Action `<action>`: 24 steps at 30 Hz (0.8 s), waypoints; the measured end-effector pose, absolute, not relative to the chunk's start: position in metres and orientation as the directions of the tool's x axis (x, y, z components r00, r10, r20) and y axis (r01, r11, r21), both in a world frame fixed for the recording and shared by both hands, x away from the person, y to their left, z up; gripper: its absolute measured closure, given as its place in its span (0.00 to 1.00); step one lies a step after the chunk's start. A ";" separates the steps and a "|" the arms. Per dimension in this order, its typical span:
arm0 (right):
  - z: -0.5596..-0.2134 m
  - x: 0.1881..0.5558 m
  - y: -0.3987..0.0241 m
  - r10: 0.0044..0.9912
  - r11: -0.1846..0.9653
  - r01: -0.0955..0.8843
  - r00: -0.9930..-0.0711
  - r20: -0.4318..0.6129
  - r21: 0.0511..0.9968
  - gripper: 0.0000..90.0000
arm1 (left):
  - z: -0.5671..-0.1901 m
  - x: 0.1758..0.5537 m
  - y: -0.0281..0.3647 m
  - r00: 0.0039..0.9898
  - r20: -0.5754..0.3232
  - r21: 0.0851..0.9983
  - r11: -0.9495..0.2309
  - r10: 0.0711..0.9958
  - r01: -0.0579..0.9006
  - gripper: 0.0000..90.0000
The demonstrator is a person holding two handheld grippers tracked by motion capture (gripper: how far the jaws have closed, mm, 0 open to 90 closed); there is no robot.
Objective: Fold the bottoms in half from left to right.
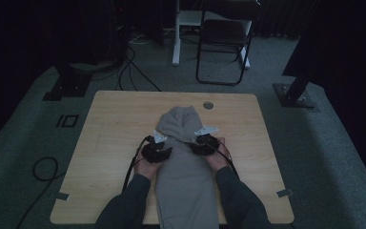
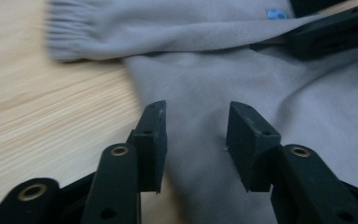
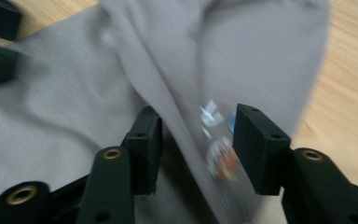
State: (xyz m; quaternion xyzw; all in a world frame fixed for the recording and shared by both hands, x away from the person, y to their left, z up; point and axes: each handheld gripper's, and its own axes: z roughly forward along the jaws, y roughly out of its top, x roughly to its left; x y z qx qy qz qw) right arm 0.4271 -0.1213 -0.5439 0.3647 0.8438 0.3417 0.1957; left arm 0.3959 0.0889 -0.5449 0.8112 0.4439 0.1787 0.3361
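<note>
A grey, soft cotton hooded sweatshirt (image 1: pixel 183 162) lies lengthwise on the pale wooden table (image 1: pixel 109 124), hood away from the person. The left gripper (image 2: pixel 196 135) sits over the sweatshirt's left edge, jaws apart, gripping nothing. The right gripper (image 3: pixel 196 142) sits over the sweatshirt's right edge, jaws apart astride a fold, not pressing it.

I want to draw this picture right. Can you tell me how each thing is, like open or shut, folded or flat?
Grey garment: lying on the table, folded narrow, its far end bunched, near end hanging over the table edge.
Left claw: open, above the cloth, nothing gripped.
Right claw: open, a fold of cloth between its jaws, not pinched.
Table: flat, holding the garment.
Chair: upright, beyond the table.
</note>
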 end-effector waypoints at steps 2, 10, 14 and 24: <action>-0.544 0.431 -0.109 0.727 0.548 0.450 -0.673 -0.135 0.705 0.57 | -0.548 0.400 0.087 0.541 -0.026 0.712 -0.364 0.841 0.601 0.65; -0.544 0.449 -0.091 0.715 0.566 0.446 -0.685 -0.142 0.694 0.77 | -0.551 0.394 0.094 0.543 -0.010 0.726 -0.367 0.840 0.582 0.92; -0.535 0.458 -0.098 0.777 0.467 0.502 -0.626 -0.066 0.728 0.95 | -0.551 0.389 0.095 0.553 0.014 0.728 -0.387 0.833 0.565 0.93; -0.542 0.476 -0.142 0.873 0.277 0.641 -0.479 0.092 0.716 0.97 | -0.552 0.373 0.104 0.568 0.021 0.737 -0.397 0.823 0.547 0.93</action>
